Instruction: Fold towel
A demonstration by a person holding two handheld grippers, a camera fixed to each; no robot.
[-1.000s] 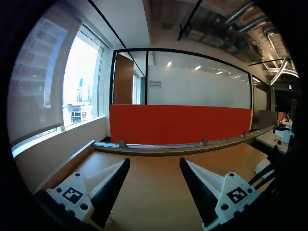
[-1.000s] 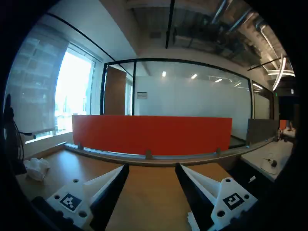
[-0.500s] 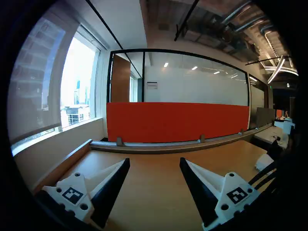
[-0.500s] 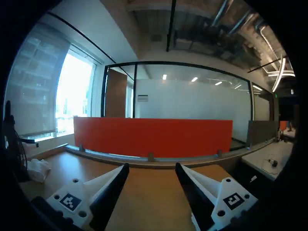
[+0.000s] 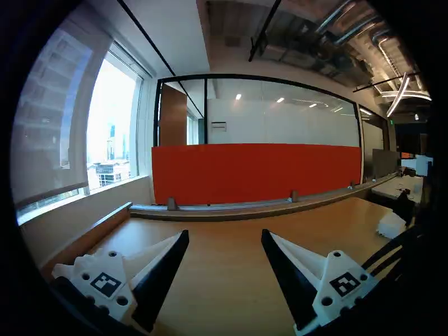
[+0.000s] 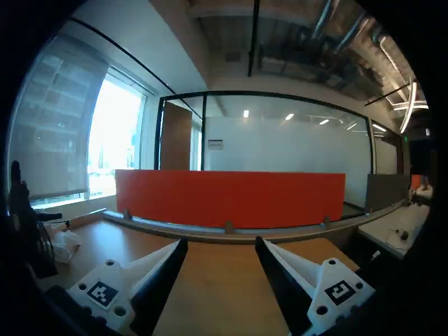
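Note:
My left gripper (image 5: 224,232) hangs open above a bare wooden desk (image 5: 224,280), with nothing between its fingers. My right gripper (image 6: 221,241) is open too, over the same desk (image 6: 224,285), and it holds nothing. A crumpled white cloth (image 5: 390,225), possibly the towel, lies near the desk's right edge in the left gripper view. In the right gripper view the cloth (image 6: 64,243) sits at the far left, beside a dark piece of gear (image 6: 25,235). Both grippers are well apart from it.
An orange divider panel (image 5: 255,172) on a metal rail closes the desk's far side, also seen as the divider (image 6: 229,197). A window (image 5: 109,143) and low ledge run along the left. Another white desk (image 6: 395,229) stands to the right.
Both views have shifted slightly: the divider sits a little higher in the left gripper view, and the scene has slid right in the right gripper view. Both grippers remain open.

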